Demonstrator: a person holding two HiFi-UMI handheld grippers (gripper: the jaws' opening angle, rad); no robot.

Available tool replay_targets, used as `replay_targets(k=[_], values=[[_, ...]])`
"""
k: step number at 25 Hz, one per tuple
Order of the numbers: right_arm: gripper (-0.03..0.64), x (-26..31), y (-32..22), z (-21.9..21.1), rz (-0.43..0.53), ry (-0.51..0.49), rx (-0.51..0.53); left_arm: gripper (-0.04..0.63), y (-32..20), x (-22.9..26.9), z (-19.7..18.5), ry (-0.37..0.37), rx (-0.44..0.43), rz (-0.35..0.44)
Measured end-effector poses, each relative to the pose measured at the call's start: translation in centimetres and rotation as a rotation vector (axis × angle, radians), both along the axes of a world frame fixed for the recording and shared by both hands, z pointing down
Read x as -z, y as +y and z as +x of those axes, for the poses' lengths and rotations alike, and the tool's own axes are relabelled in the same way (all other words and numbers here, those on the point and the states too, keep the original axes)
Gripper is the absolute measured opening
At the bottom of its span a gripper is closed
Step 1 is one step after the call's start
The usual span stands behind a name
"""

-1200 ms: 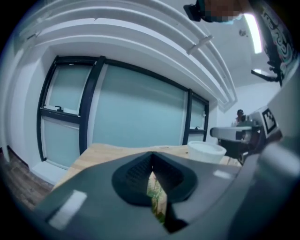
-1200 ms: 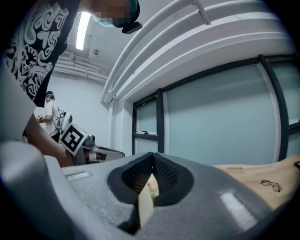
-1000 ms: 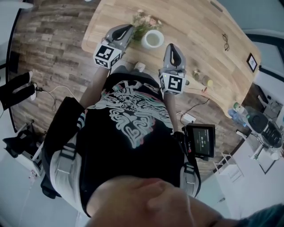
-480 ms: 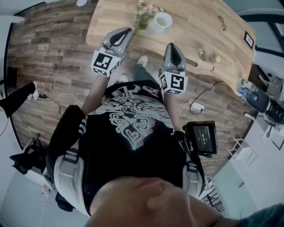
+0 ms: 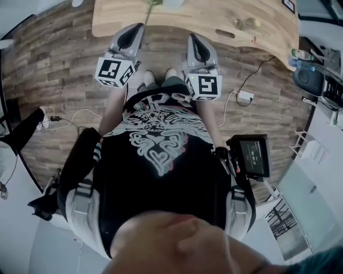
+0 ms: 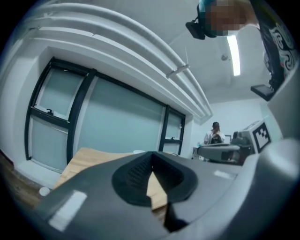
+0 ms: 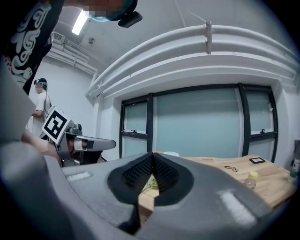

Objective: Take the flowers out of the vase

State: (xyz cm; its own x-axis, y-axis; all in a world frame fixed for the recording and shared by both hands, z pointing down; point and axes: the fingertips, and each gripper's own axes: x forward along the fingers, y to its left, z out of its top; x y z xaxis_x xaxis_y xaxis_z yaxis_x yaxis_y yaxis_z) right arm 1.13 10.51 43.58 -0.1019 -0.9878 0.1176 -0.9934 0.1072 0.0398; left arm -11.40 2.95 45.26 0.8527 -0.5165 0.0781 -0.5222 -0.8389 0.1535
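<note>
1. While the person stands on the wooden floor [image 5: 64, 69], short of the worktop [image 5: 214, 18], both grippers are held out roughly level in front of the body, side by side with a gap between them.
2. The left gripper [image 5: 136, 29] has its fingers pressed fully together and grips nothing. In its own view only a sliver of light wood shows through the notch below the tips.
3. The right gripper [image 5: 193, 38] is the same: its fingers are closed tight on each other, with nothing caught between them.
4. The flowers [image 5: 151, 3] lie at the far side of the worktop, cut off by the top edge of the head view, just beside the white vase [image 5: 173, 2]. I cannot tell whether the stems stand in it or lie next to it. Both are well apart from either gripper.
5. In the right gripper view a bit of green foliage shows through the notch under the closed tips, and the vase's pale rim sits just above them, far beyond.
6. Two small bottles [image 5: 246, 23] and a pair of glasses [image 7: 230, 168] also sit on the worktop, off to the right.
7. A power strip [image 5: 245, 97] lies on the floor, and a small screen [image 5: 252, 156] hangs at the person's hip.
</note>
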Motion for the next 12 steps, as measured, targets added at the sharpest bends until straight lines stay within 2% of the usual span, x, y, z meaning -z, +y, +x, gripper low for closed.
replay_targets(k=[5, 12], values=[[-0.002, 0.1, 0.0, -0.4, 0.014, -0.014, 0.025, -0.012, 0.8, 1.2, 0.6, -0.009, -0.009, 0.048], [-0.002, -0.2, 0.0, -0.9, 0.026, -0.012, 0.063, -0.012, 1.0, 1.2, 0.7, 0.003, 0.007, 0.062]])
